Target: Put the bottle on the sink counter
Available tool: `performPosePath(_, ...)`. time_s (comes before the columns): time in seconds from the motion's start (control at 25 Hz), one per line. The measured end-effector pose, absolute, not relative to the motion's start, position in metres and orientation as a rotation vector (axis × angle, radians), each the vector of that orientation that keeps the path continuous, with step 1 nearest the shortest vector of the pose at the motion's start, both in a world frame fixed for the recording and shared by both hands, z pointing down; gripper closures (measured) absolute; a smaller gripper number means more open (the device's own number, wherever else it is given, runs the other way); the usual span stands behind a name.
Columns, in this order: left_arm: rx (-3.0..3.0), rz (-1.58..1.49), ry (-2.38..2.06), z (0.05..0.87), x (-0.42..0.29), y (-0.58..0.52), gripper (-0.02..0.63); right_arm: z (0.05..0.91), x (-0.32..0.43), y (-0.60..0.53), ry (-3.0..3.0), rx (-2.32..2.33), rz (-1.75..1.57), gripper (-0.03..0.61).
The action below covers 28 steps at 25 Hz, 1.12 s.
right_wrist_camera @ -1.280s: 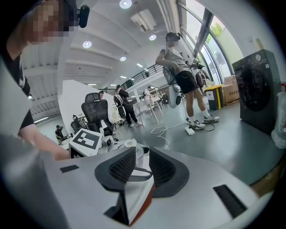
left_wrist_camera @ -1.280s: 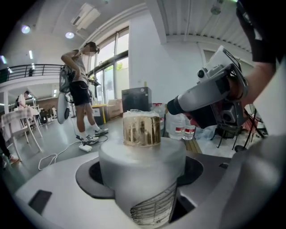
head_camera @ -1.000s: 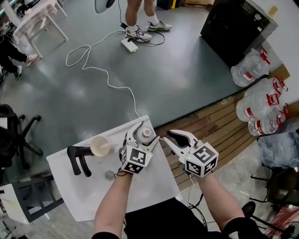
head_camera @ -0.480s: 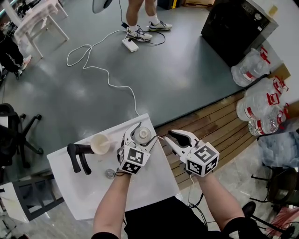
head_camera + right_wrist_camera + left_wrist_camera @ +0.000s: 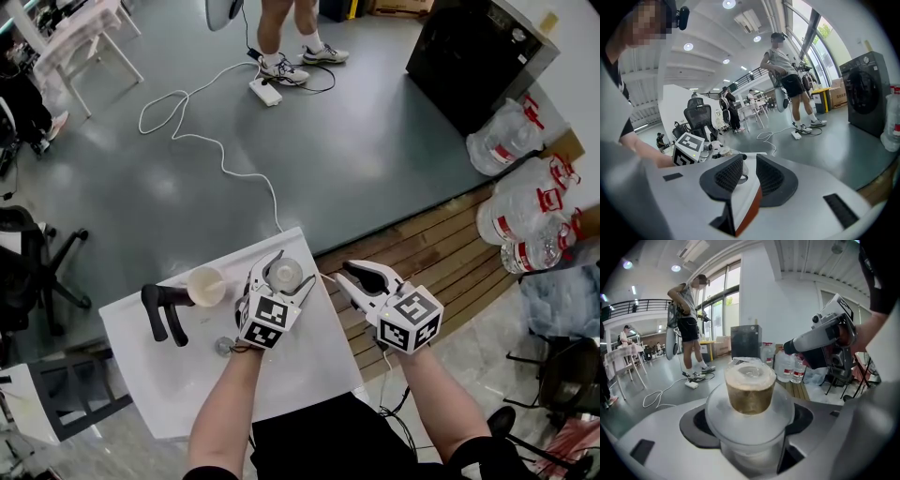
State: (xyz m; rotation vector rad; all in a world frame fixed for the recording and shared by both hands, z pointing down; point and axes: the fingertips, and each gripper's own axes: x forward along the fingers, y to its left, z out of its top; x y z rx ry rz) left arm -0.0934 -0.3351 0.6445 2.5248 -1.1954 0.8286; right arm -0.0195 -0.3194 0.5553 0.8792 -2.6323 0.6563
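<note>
Head view, set-down step: at the far right corner of the white rectangular sink counter [image 5: 309, 375] the left gripper [image 5: 292, 267] is clamped on the upright clear plastic bottle with a pale cap [image 5: 284, 275], while the empty right gripper [image 5: 337, 274] waits beside it with jaws slightly apart; the next move probably calls for seating the base, then releasing.
</note>
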Motion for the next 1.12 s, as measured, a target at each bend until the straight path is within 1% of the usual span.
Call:
performPosePath(0.44,2.465,0.869,-1.227,0.646,-0.100,-0.329,0.287,0.554,-0.011,-0.316,-2.625,0.907,0.675,0.479)
performPosePath(0.88,2.401,0.808,-1.332,0.643,-0.094,-0.368,0.287,0.556,0.003,-0.314,-2.600,0.946,0.697,0.482)
performPosePath(1.12,2.367,0.823,-1.378,0.643,-0.092,-0.382,0.287,0.555,0.009,-0.317,-2.599,0.967,0.702,0.483)
